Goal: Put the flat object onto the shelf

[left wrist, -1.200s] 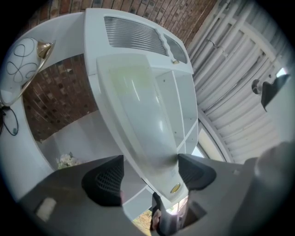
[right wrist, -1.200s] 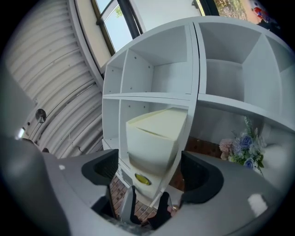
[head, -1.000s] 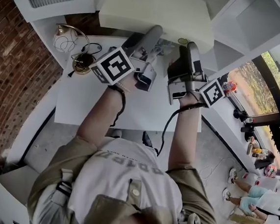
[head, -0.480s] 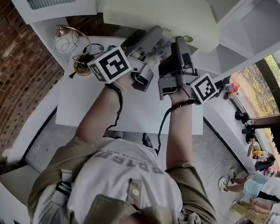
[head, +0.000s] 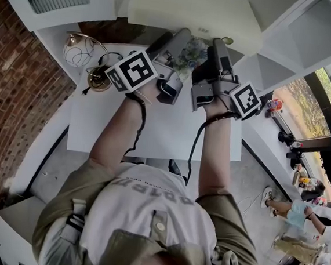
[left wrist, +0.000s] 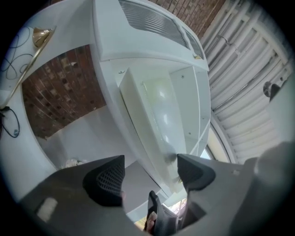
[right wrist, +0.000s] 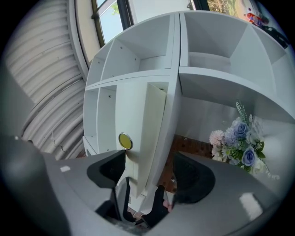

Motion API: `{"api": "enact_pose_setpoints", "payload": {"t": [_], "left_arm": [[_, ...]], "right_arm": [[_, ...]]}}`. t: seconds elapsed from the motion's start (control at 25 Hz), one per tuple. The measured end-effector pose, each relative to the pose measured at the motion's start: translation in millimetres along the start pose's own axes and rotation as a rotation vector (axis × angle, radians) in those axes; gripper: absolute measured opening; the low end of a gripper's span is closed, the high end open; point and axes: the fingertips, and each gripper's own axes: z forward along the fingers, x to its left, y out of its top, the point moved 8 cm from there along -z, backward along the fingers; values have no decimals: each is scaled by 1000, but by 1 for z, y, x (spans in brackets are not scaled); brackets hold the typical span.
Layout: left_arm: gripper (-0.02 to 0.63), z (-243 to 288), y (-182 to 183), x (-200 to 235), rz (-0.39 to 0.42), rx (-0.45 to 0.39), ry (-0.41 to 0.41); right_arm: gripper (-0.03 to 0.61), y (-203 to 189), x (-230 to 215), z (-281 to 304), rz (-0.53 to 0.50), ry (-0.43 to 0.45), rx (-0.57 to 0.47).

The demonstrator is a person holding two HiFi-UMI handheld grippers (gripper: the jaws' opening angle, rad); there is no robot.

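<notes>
A smooth, cream-coloured flat board is held up over the back of the matte white table, against the boxy white cubby shelf. Its slab edge runs down between the dark, mesh-textured pads of both tools. The left gripper is clamped wide across the glossy near end, and the right gripper pinches the board edge-on, just beside a round yellow disc and a soft pastel bouquet.
</notes>
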Motion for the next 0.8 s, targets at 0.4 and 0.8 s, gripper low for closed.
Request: {"api": "enact_pose_setpoints", "payload": {"t": [0.4,0.8], "left_arm": [[374,21,9,15,-37,4,42],[373,34,10,21,-38,14,77]], "right_arm": [[280,3,-10,21,20,-50,-33],[207,15,-11,33,-17,-71,-26]]}}
